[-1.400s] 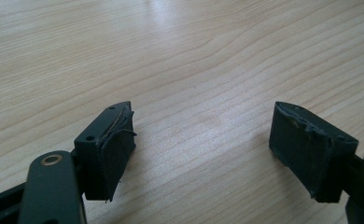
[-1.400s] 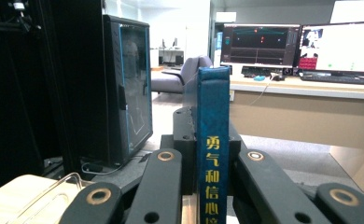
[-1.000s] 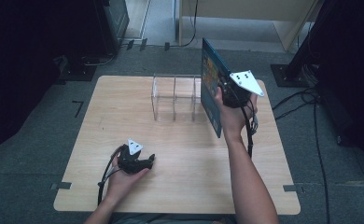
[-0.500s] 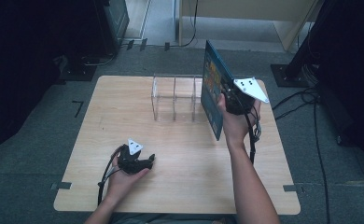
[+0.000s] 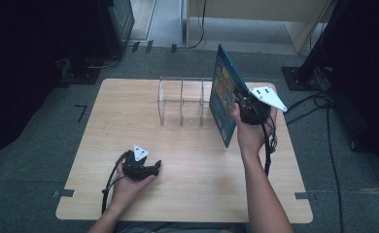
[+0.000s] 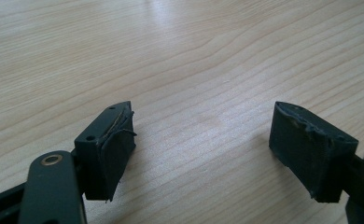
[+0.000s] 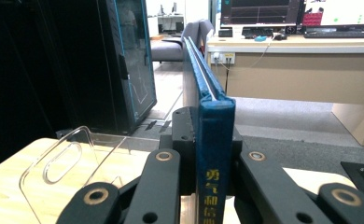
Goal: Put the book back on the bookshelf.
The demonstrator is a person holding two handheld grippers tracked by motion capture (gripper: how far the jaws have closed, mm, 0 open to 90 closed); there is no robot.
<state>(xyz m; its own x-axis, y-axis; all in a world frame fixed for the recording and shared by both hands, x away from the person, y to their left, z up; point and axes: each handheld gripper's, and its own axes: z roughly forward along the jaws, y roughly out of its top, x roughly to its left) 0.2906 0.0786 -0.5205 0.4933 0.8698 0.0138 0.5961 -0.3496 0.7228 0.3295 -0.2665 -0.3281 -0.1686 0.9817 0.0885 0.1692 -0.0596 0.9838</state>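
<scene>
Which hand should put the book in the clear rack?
Right. Its claw already grips the book upright beside the rack. The left claw rests open and empty on the table, farther away.

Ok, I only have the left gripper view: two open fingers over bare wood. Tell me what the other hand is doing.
Observer: The right gripper is shut on a blue book, held upright above the table.
Operator: Say how it grips it.
Observer: By the spine, one finger on each cover.
Operator: Now tell me what's near it.
Observer: A clear divided rack stands just left of the book in the high view, with nothing in its compartments that I can see.
</scene>
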